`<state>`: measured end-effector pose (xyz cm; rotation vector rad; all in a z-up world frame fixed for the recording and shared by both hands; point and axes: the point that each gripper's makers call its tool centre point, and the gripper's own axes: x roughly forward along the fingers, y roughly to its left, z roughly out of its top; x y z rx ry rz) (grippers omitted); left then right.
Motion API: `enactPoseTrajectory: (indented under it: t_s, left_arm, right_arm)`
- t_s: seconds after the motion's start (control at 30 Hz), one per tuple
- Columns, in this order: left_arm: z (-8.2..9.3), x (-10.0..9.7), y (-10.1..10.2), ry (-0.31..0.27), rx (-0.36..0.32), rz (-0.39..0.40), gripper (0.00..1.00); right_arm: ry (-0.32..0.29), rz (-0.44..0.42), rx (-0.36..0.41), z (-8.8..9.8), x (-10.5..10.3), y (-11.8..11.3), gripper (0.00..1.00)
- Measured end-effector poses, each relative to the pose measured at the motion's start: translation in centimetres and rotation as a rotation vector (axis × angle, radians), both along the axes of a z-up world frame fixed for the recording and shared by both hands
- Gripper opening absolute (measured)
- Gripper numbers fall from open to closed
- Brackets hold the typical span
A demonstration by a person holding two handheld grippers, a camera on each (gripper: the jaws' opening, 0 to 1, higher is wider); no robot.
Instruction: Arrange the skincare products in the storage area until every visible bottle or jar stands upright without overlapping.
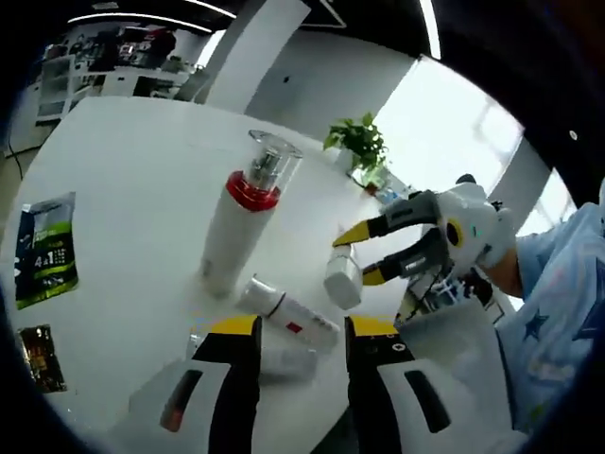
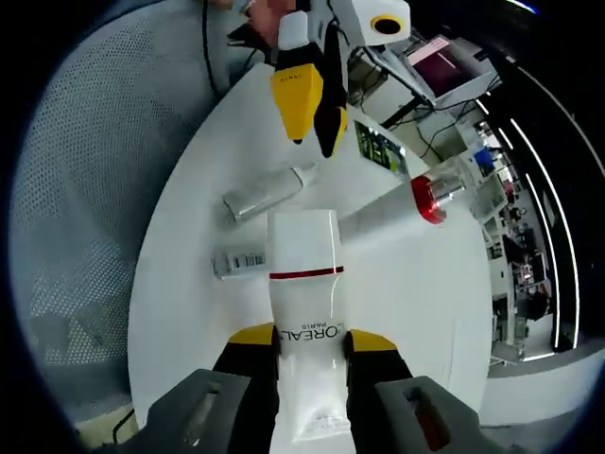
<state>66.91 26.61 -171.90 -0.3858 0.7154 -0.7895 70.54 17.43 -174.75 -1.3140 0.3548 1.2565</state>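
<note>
A tall white bottle (image 1: 238,227) with a red ring and a clear cap stands upright on the round white table (image 1: 132,180). A white tube with a red stripe (image 1: 288,317) lies just beyond my left gripper (image 1: 302,331), which is open above the table. A clear tube (image 1: 284,361) lies between its jaws, lower down. My right gripper (image 2: 312,339) is shut on a white L'Oreal tube (image 2: 304,284), held above the table (image 2: 435,293). The same right gripper (image 1: 354,260) and its tube (image 1: 342,279) show in the left gripper view. Below the left gripper (image 2: 314,144) lie a silvery tube (image 2: 265,196) and a barcoded tube (image 2: 236,261). The tall bottle (image 2: 406,206) is to the right.
A green sachet (image 1: 45,248) and a dark sachet (image 1: 38,355) lie near the table's left edge. A potted plant (image 1: 359,144) stands at the far side. A person's light-blue sleeve (image 1: 553,303) is at the right. A green sachet (image 2: 378,147) lies behind the left gripper.
</note>
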Motion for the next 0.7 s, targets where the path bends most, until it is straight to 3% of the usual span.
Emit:
enactPoseTrajectory:
  t_s: [0.13,0.47,0.57,0.7]
  left_arm:
    - [0.6,-0.1,-0.9,0.025,-0.085,-0.001,0.32]
    - [1.1,-0.4,-3.3,0.092,-0.16,-0.01,0.33]
    - [0.6,-0.4,-3.8,0.121,-0.149,0.008,0.32]
    - [-0.3,-0.6,-4.1,0.144,-0.086,-0.005,0.31]
  right_arm:
    - [-0.009,0.011,0.031,0.4,-1.3,0.9,0.21]
    - [-0.037,0.048,0.066,0.7,-3.4,2.6,0.22]
    - [-0.045,0.062,0.079,1.0,-3.8,3.2,0.22]
    - [-0.05,0.078,0.09,1.2,-4.3,3.8,0.22]
